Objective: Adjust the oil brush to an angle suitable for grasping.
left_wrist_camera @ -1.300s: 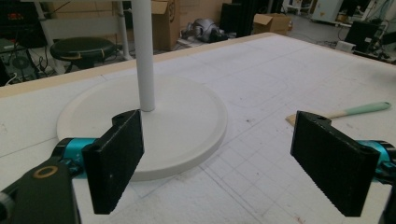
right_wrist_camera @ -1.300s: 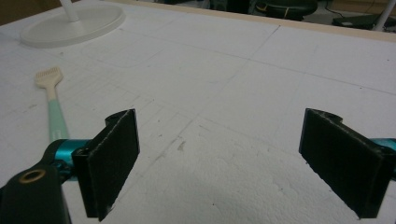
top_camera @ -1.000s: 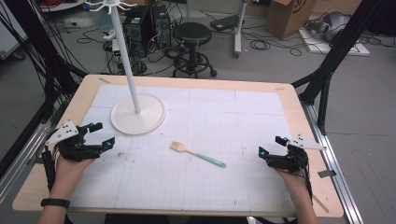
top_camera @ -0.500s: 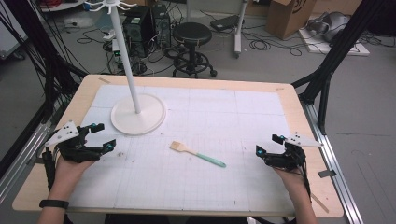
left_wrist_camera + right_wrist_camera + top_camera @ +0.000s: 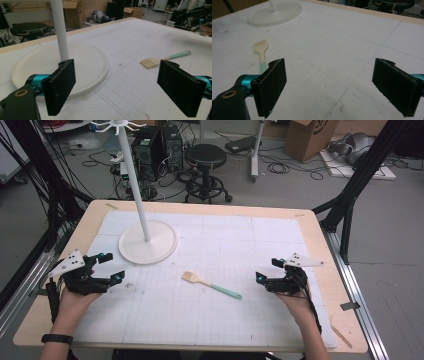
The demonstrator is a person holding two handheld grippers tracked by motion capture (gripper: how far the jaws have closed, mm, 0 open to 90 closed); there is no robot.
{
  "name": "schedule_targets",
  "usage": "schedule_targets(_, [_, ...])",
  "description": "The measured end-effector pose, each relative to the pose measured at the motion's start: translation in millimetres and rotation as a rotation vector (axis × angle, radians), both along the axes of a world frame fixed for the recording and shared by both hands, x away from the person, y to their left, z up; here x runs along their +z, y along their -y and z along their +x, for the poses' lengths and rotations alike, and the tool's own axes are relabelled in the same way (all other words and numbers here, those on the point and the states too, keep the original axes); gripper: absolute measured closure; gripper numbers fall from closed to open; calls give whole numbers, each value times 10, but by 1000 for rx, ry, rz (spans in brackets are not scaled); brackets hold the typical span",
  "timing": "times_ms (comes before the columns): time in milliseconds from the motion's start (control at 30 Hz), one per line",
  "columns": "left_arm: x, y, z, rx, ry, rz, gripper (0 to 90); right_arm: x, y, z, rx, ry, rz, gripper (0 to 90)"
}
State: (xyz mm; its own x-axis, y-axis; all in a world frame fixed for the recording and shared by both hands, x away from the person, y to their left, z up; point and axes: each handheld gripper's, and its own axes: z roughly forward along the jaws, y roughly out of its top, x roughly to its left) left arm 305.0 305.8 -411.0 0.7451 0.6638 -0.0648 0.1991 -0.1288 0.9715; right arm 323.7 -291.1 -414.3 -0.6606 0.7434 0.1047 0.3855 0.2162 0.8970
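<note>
A small brush point(image 5: 210, 285) with a pale wooden head and a teal handle lies flat on the white gridded mat point(image 5: 225, 325), near the middle. It also appears in the left gripper view as the brush point(image 5: 162, 58) and in the right gripper view as the brush point(image 5: 262, 56). My left gripper point(image 5: 113, 266) sits open at the mat's left side, beside the white stand's round base point(image 5: 148, 242). My right gripper point(image 5: 266, 269) is open to the right of the brush's handle, apart from it. Both pairs of jaws, left point(image 5: 122, 90) and right point(image 5: 339, 90), stand wide with nothing between them.
The stand's white pole point(image 5: 135, 185) rises from the base at the back left. A thin wooden stick point(image 5: 342, 332) lies on the table's front right corner. Beyond the far edge are a black stool point(image 5: 206, 157), cables and cardboard boxes point(image 5: 310, 137).
My right gripper has moved a little to the left, closer to the brush's handle. The left gripper and the brush have stayed put.
</note>
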Motion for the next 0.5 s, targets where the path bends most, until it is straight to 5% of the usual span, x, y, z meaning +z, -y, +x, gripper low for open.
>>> schedule_targets(267, [-4,1,5,-1,1,3,156,20,-398,150,110,-32,9,111])
schedule_targets(500, [-8,3,11,0,1,1,152,3,-813,227,201,-61,-35,109])
